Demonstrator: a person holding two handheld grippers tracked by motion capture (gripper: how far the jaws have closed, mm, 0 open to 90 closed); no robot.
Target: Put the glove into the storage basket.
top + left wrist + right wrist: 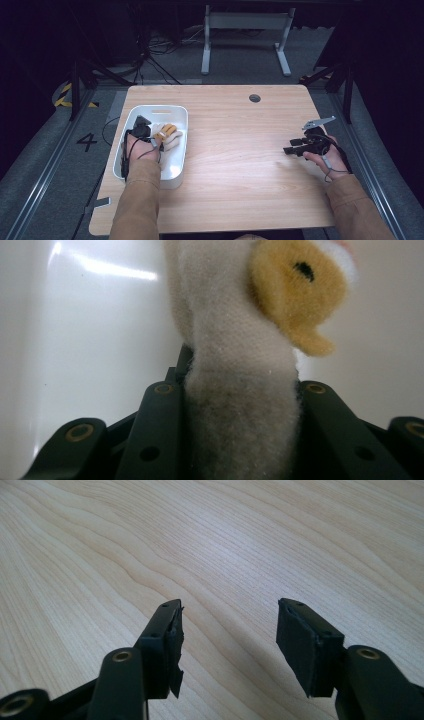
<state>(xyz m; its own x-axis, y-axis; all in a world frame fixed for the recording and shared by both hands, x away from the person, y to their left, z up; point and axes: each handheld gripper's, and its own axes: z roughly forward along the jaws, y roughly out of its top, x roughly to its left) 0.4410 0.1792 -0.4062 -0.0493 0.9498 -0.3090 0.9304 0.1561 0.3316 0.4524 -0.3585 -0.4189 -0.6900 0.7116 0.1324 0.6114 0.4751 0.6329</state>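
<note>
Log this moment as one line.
left gripper: shut on plush toy, in white bin | right gripper: open, nothing held, over table

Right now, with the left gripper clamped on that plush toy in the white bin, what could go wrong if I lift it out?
1. The left gripper pinches only a narrow cream fold of the plush toy, so it might slip free.
2. The toy could snag the white bin wall and drag it.
3. The right gripper rests open on the table, too far to steady the bin.

Grey floor (240, 55), dark surroundings
</note>
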